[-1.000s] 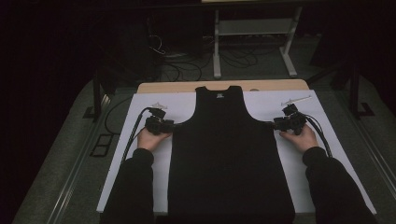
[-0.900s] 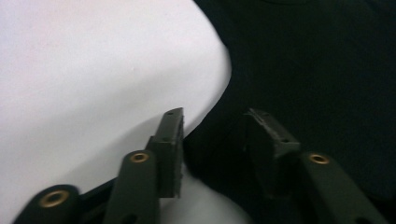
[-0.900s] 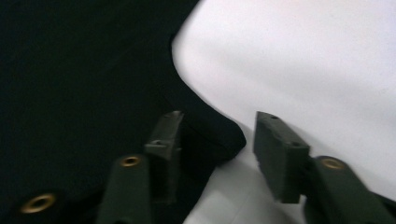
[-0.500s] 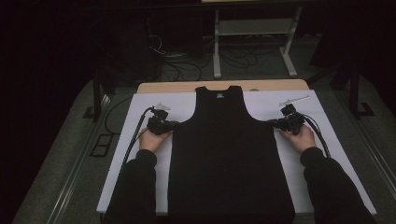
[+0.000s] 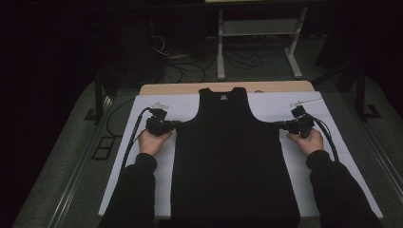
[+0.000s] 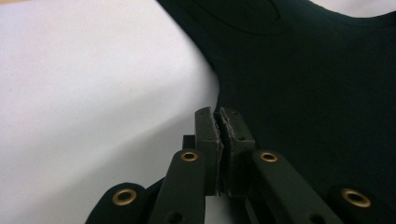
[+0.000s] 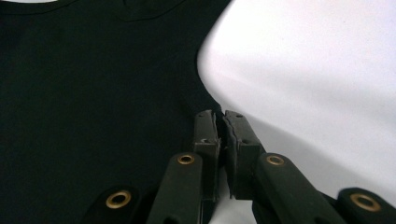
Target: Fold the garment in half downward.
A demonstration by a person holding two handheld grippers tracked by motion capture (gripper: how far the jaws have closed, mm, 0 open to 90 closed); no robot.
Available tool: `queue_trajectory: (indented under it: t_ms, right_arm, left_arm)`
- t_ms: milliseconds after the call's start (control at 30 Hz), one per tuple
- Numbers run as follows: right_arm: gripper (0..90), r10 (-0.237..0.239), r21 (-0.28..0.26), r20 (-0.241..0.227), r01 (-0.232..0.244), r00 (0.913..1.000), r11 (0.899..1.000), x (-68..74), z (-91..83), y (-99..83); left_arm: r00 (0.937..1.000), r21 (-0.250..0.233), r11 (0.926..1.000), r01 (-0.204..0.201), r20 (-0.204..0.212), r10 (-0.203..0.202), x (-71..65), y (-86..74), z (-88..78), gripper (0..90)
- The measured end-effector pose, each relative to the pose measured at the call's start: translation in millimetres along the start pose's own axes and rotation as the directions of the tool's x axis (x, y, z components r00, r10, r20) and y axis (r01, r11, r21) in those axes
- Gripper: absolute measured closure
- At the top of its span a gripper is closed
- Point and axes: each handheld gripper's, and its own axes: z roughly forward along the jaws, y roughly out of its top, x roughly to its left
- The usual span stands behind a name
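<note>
The black sleeveless fabric tank top [image 5: 233, 156] lies flat, neck away from you, on the white sheet-covered surface [image 5: 157, 190]. Your left tool [image 5: 177, 124] has just closed and is clamped on the top's edge below the armhole. Your right tool [image 5: 278, 123] has just closed too, pinching the opposite side edge. Both hands rest on the sheet.

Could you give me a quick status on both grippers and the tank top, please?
Left hand-held gripper and right hand-held gripper shut on tank top side edges. Tank top flat on white sheet. Nothing obstructing.
</note>
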Motion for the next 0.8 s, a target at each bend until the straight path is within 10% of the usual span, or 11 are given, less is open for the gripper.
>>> queue_trajectory:
  t_ms: [800]
  right_arm:
    - [83.2, 0.03, -0.052, -0.044, -0.032, 0.9986, 0.998, 12.1, -23.0, -9.8]
  left_arm:
    - [0.9957, -0.069, 0.9943, 0.081, 0.051, -0.078, -2.6, -12.4, -17.4, 85.5]
